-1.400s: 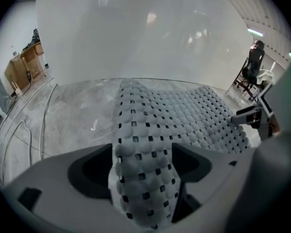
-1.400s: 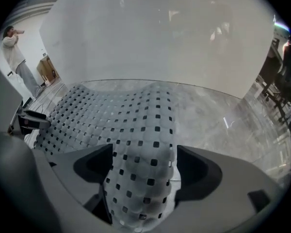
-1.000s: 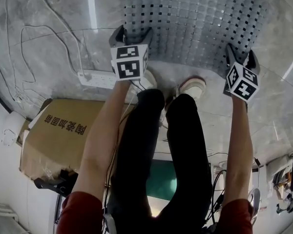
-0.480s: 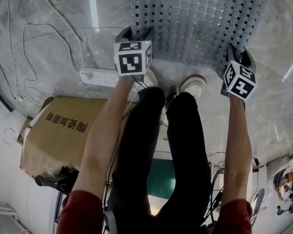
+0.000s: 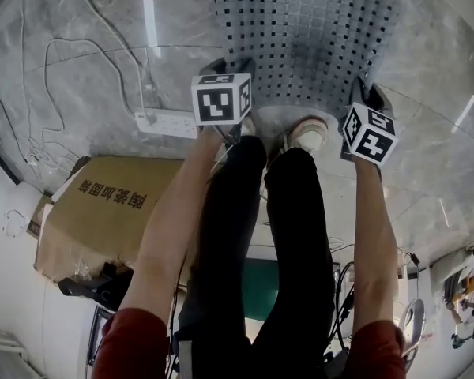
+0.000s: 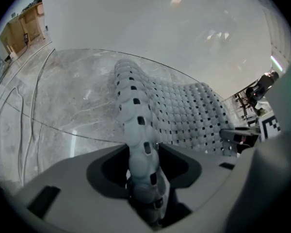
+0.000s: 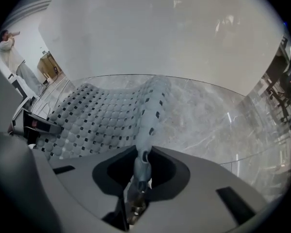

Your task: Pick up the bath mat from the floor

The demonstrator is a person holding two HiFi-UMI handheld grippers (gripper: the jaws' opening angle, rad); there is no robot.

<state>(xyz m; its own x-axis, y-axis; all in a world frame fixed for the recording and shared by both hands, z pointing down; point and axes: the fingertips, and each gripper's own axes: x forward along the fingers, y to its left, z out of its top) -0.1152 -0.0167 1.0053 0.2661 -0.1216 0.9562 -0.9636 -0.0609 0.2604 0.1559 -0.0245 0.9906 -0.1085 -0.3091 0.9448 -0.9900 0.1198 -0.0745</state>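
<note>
**Bath mat [image 5: 304, 38] edge lifted since earlier frame**

Left gripper [image 6: 144, 178] and right gripper [image 7: 138, 178], jaws just closing, each pinch a fold of its near edge. The rest lies on the marble floor [image 5: 87, 54] at top centre, beyond both.

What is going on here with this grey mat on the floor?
A person holds tongs in each hand. The left tongs and the right tongs have just been closing, and each now pinches the near edge of the grey bath mat. That edge is raised off the marble floor; the far part lies on it.
</note>
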